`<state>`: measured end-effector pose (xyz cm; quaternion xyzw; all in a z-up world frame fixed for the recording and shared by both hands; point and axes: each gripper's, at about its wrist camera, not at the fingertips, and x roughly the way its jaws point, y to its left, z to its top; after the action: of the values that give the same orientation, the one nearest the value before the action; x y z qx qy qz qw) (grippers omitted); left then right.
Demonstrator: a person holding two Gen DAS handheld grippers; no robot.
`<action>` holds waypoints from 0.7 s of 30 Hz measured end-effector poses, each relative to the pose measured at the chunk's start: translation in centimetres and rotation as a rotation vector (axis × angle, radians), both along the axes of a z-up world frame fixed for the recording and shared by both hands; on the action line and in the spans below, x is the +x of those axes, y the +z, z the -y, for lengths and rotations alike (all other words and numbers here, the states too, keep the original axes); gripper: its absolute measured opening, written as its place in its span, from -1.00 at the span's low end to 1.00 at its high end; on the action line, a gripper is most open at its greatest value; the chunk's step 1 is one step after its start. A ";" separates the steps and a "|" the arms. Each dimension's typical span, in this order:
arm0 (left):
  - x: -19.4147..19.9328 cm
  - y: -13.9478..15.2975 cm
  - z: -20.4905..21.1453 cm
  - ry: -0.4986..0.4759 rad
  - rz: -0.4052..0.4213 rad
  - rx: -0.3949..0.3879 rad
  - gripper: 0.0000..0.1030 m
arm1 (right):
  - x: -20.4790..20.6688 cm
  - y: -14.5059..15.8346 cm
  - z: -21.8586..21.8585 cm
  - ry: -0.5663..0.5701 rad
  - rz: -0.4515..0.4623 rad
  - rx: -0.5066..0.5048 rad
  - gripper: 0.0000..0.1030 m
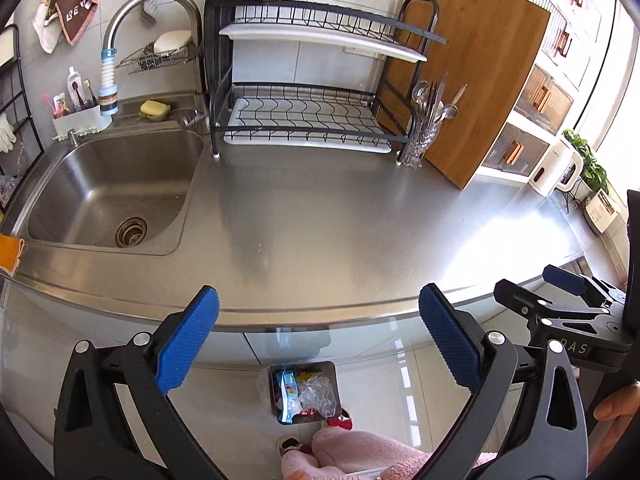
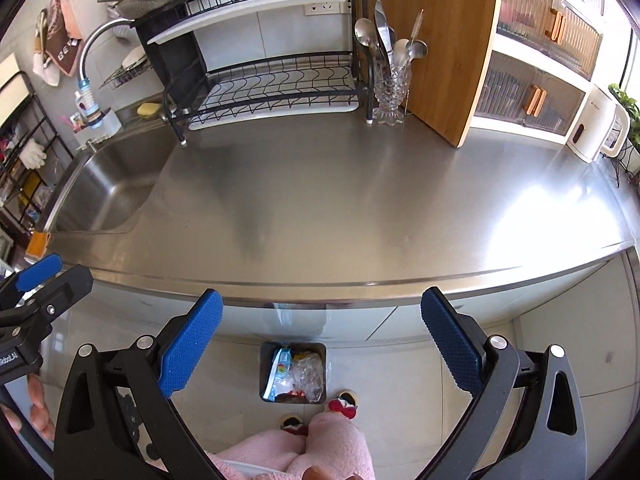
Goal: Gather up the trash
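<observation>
A small grey bin (image 1: 332, 376) stands on the floor under the counter's front edge, holding a blue-and-white wrapper (image 1: 289, 392) and crumpled clear plastic (image 1: 318, 394). It also shows in the right wrist view (image 2: 266, 372). My left gripper (image 1: 319, 334) is open and empty, held above the counter's front edge with the bin showing between its fingers. My right gripper (image 2: 322, 336) is open and empty, at the same height over the edge; it appears at the right in the left wrist view (image 1: 560, 284).
A steel counter (image 1: 320, 220) has a sink (image 1: 112, 196) at left, a black dish rack (image 1: 308, 116) at the back, a glass cutlery holder (image 1: 424, 136), a wooden cutting board (image 1: 476, 80) and a white kettle (image 1: 556, 168) at right. The person's pink-trousered legs (image 2: 320, 444) stand by the bin.
</observation>
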<state>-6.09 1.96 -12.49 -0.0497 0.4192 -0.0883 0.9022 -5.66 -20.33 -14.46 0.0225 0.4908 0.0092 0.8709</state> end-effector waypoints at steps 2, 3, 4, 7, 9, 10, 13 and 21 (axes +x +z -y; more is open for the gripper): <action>-0.1 0.9 0.2 -0.002 0.020 0.006 0.84 | 0.0 1.0 -0.1 -0.001 0.016 -0.013 0.94; -0.2 1.3 0.2 -0.001 0.030 0.008 0.84 | 0.0 1.5 0.0 -0.002 0.027 -0.021 0.94; -0.2 1.8 0.3 0.002 0.039 0.008 0.84 | -0.1 2.1 0.0 0.000 0.041 -0.026 0.94; -0.5 2.9 0.4 0.011 0.073 0.013 0.84 | -0.2 3.8 0.2 0.001 0.081 -0.027 0.94; -0.6 3.7 0.6 0.013 0.098 0.020 0.84 | -0.4 4.8 0.4 -0.008 0.116 -0.020 0.94; -0.6 4.1 0.7 0.016 0.109 0.021 0.84 | -0.4 5.4 0.4 -0.010 0.137 -0.024 0.94; -0.7 5.0 0.6 0.024 0.137 0.022 0.84 | -0.7 6.9 0.4 -0.024 0.194 -0.038 0.94; -0.6 5.9 0.5 0.025 0.175 0.028 0.84 | -0.6 9.1 0.2 -0.028 0.271 -0.042 0.94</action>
<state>-6.68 1.48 -6.61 -0.0346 0.3392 -0.0752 0.9371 -6.24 -20.57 -5.37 0.0096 0.3685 -0.0103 0.9295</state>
